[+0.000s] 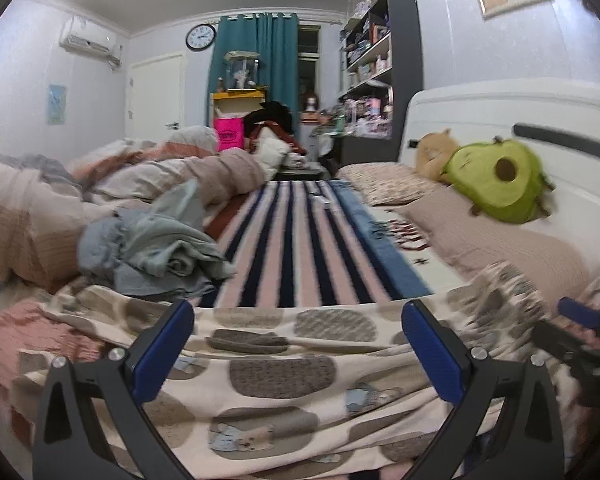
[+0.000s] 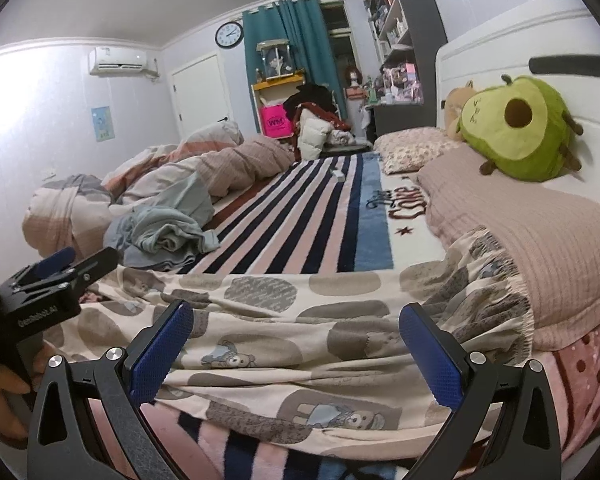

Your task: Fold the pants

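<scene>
The pants (image 1: 284, 364) are cream with grey-brown ovals and small bear prints. They lie spread across the near end of the bed, over the striped blanket (image 1: 296, 248). In the right wrist view the pants (image 2: 300, 320) reach right to a gathered waistband against a pink pillow (image 2: 540, 248). My left gripper (image 1: 298, 344) is open just above the pants, holding nothing. My right gripper (image 2: 296, 344) is open too, low over the pants' near edge. The left gripper also shows at the left of the right wrist view (image 2: 56, 280).
A heap of grey-blue clothes (image 1: 156, 248) and a rumpled pink duvet (image 1: 112, 184) lie at left. A green avocado plush (image 2: 516, 128) sits by the white headboard at right. Pillows (image 1: 384, 184) line the right side. Shelves and a teal curtain stand far back.
</scene>
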The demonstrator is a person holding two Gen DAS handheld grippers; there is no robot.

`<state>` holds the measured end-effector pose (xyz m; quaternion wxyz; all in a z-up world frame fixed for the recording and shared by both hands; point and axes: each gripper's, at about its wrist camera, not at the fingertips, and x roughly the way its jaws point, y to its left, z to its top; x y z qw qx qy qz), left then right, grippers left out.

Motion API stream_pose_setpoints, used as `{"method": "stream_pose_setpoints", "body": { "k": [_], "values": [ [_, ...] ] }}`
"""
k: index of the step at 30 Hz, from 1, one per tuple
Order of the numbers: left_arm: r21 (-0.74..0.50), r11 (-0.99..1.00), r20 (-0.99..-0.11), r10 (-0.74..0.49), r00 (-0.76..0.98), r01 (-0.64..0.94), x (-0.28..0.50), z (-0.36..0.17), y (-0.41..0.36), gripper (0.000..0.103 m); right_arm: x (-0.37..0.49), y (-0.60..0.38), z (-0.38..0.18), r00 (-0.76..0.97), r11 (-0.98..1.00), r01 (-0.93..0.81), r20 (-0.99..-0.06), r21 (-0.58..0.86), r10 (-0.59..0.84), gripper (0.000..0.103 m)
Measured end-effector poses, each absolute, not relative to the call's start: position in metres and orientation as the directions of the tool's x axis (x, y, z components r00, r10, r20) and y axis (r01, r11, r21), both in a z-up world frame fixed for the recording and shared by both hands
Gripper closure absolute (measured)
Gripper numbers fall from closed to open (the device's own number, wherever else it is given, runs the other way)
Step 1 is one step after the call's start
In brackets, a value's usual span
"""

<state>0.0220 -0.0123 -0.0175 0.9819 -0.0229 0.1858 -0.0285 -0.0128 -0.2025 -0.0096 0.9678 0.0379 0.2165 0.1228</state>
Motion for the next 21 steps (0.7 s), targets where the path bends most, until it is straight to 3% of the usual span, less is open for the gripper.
{"method": "stream_pose_setpoints", "body": {
  "k": [2,5,9,14,21],
  "values": [
    [-0.051,0.998,-0.333,-0.045,0.942,0.03,0.016,-0.016,0.001,0.001,-0.016,-0.205,-0.01,0.9,0.981,-0.178,-0.389,0.083,0.196,0.0],
    [-0.004,0.995,-0.337,0.09,0.937,-0.097,0.011,-0.019,0.031,0.001,-0.017,-0.214,-0.015,0.905,0.987,-0.157,-0.394,0.044,0.161,0.001],
    [-0.097,0.981,-0.421,0.112,0.9,-0.167,0.006,-0.047,0.091,0.001,-0.003,-0.245,-0.045,0.843,0.985,-0.115,-0.512,0.129,0.165,0.001],
    [-0.062,0.961,-0.513,0.201,0.834,-0.27,0.0,-0.086,0.133,0.001,-0.005,-0.288,-0.088,0.78,0.98,0.04,-0.618,0.196,0.092,0.017],
    [-0.072,0.931,-0.553,0.261,0.791,-0.357,-0.007,-0.108,0.162,0.001,-0.017,-0.335,-0.121,0.725,0.951,0.208,-0.688,0.228,0.006,0.024]
  ]
}}
